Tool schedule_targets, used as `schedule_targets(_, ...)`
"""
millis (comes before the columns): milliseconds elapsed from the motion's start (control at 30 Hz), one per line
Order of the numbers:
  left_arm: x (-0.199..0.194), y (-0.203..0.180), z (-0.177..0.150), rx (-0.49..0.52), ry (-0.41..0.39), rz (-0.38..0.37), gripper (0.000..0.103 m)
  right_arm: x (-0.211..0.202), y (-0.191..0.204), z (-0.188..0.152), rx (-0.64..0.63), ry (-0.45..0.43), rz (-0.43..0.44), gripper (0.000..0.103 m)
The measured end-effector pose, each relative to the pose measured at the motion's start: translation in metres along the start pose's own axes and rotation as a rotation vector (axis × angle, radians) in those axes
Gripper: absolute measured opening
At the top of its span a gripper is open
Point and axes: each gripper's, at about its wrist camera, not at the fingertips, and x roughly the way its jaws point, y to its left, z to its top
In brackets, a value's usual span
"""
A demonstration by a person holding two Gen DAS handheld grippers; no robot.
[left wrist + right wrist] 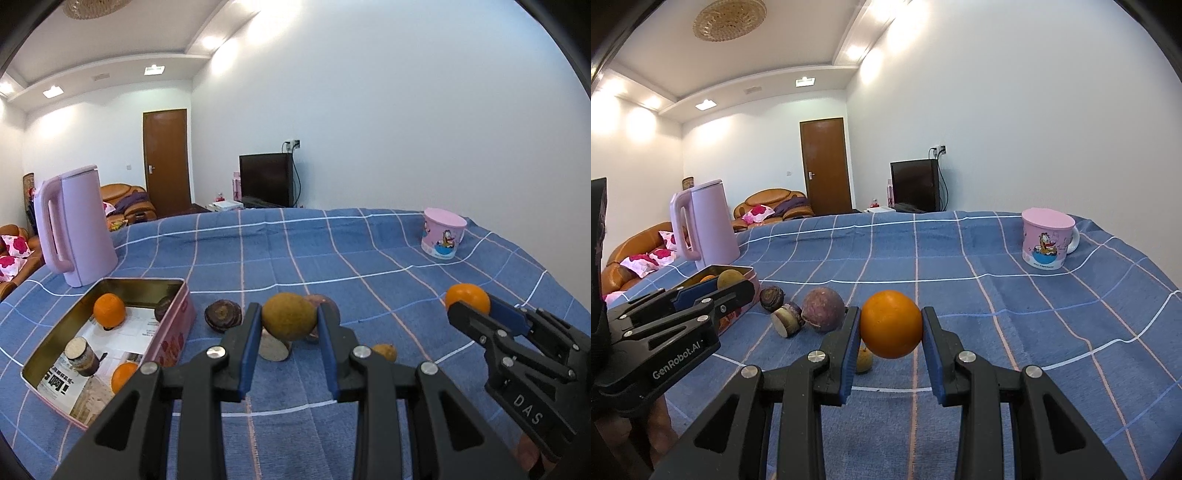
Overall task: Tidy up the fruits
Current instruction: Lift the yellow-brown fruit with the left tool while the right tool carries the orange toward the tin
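Your left gripper (289, 317) grasps a yellow-green fruit (289, 315) beside the tin (173, 328). Your right gripper (891, 325) clamps an orange (891, 324) above the worktop (997, 295).

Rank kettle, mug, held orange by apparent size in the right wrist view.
1. Kettle, largest.
2-3. Orange in the right gripper and mug: look about alike. The orange sits much nearer the camera, so I won't rank them.
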Motion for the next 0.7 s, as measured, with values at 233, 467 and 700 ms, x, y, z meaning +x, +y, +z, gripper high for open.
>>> schedule_targets(233, -0.003, 0.002, 0.0, 0.001, -0.006, 0.004, 0.032, -0.005, 0.001, 0.0, -0.007, -0.023, -0.013, 0.034)
schedule_targets(467, -0.007, 0.008, 0.0, -0.002, 0.0, 0.014, 0.032, -0.005, 0.004, 0.0, -0.032, -0.02, -0.033, 0.034)
schedule_targets(700, -0.008, 0.016, 0.0, -0.011, 0.008, 0.019, 0.032, -0.004, 0.013, 0.005, -0.053, -0.016, -0.033, 0.034)
